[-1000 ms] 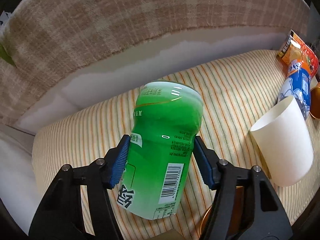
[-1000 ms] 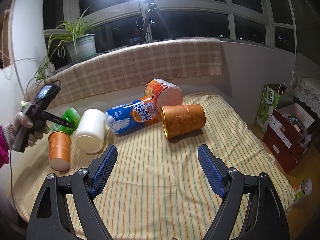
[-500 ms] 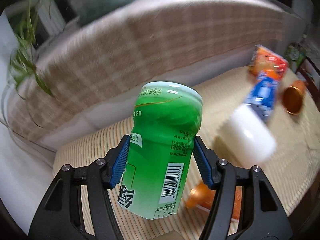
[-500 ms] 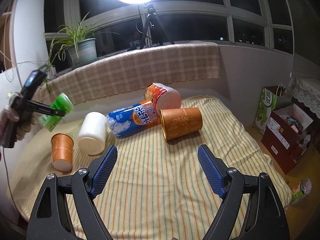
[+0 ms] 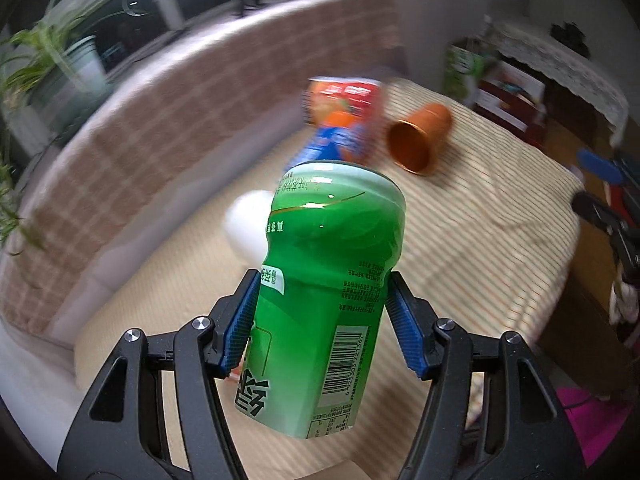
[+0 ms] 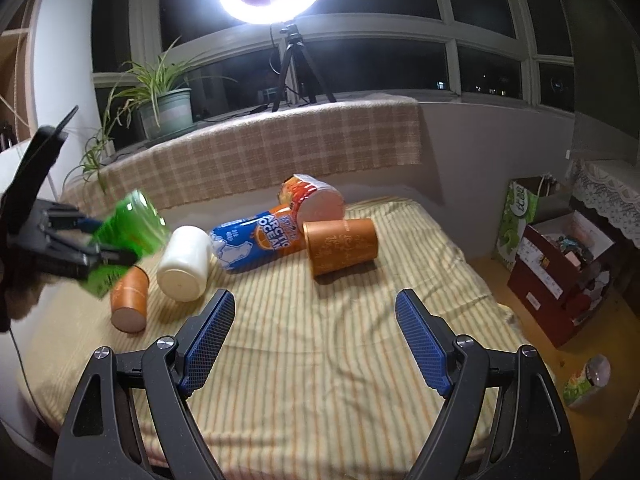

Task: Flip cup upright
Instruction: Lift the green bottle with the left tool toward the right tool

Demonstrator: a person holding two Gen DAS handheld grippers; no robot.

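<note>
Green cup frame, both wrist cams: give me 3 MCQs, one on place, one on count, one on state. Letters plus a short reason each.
1. Where is the green cup?
A. lying on the striped cloth
B. held off the cloth in the left tongs
C. on the window ledge

2. How many plain orange cups show in the right wrist view?
A. one
B. two
C. four

3. What state are the right tongs in?
A. open, holding nothing
B. shut on the white cup
C. shut on the blue bottle

Answers:
1 B: both blue pads press its sides, with the striped cloth below.
2 B: a small orange cup and a large orange cup.
3 A: only cloth shows between the spread fingers.
</note>
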